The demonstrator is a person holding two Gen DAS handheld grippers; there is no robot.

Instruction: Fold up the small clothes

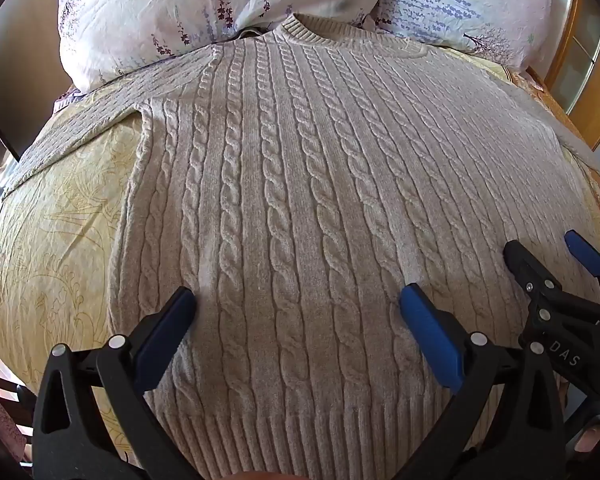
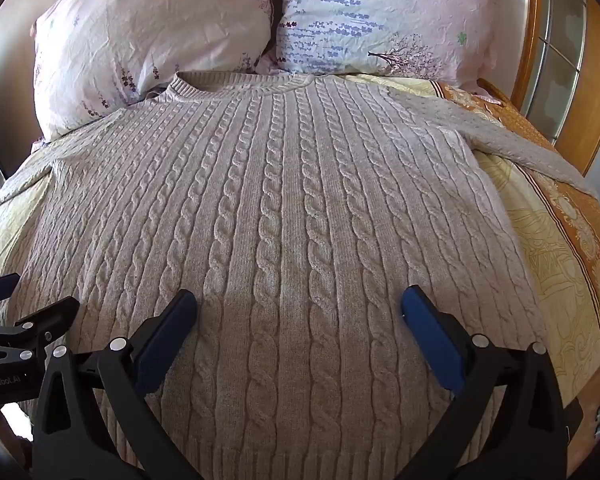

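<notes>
Two grippers over one sweater [image 1: 284, 200], both spread wide, nothing held. Left gripper [image 1: 298, 300] angled down above lower body of sweater, blue pads [image 1: 428, 340] apart, knit visible between them, no contact seen. Right gripper [image 2: 298, 300] same pose over lower middle of sweater, released, pads [image 2: 430, 340] clear of fabric as far as can be told. Right gripper also visible at right edge of left wrist view [image 1: 548, 252], fingers apart; left gripper at left edge of right wrist view [image 2: 32, 292].

Sweater: beige cable knit, flat on bed, front up, unfolded. Collar [image 1: 312, 30] at far end, touching or just under pillows; ribbed hem [image 1: 300, 432] nearest camera, under grippers. One sleeve [image 1: 80, 120] spread out to left across bedspread, other sleeve [image 2: 520, 140] out to right toward bed edge.

Bedspread [image 1: 52, 240] pale yellow with line pattern, orange patterned border [image 2: 572, 208] on right side. Two pillows at head of bed, side by side: pink floral [image 2: 152, 32] on left, white-pink with purple sprigs [image 2: 380, 16] on right. Wooden headboard or frame [image 2: 596, 80] at far right.
</notes>
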